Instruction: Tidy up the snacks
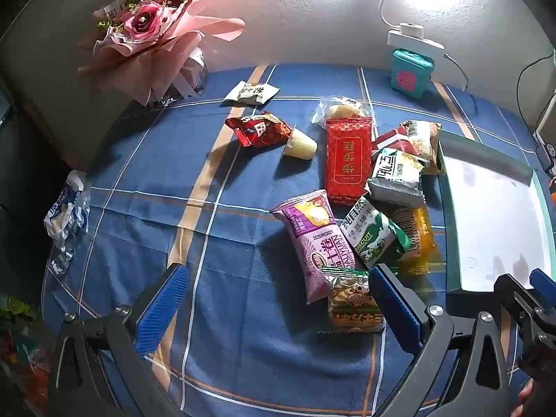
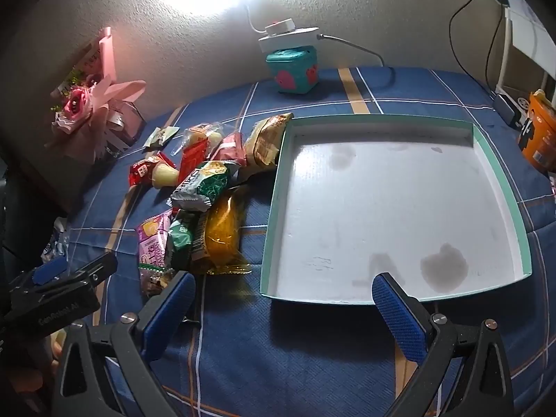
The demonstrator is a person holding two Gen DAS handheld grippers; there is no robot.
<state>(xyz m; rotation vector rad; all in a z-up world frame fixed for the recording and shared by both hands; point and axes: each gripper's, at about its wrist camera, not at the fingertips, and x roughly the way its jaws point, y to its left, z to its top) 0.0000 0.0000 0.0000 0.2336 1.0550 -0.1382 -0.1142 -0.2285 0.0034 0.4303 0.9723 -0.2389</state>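
Several snack packets lie on the blue checked cloth: a purple one [image 1: 309, 239], a tall red one [image 1: 348, 160], a green biscuit pack [image 1: 375, 232], an orange one [image 2: 222, 229], a jelly cup [image 1: 300, 146]. To their right sits a shallow white tray with a teal rim [image 2: 382, 215], holding nothing. My left gripper [image 1: 278, 309] hovers open over the near end of the pile, its right finger beside a yellow-green packet [image 1: 351, 305]. My right gripper [image 2: 285, 316] stands open above the tray's near left corner. Nothing is held.
A pink flower bouquet [image 1: 149, 34] stands at the back left. A teal box [image 2: 295, 69] with a white power strip on top sits at the wall. An orange container [image 2: 538, 132] is at the right edge, a crumpled blue-white wrapper [image 1: 66, 215] at the left edge.
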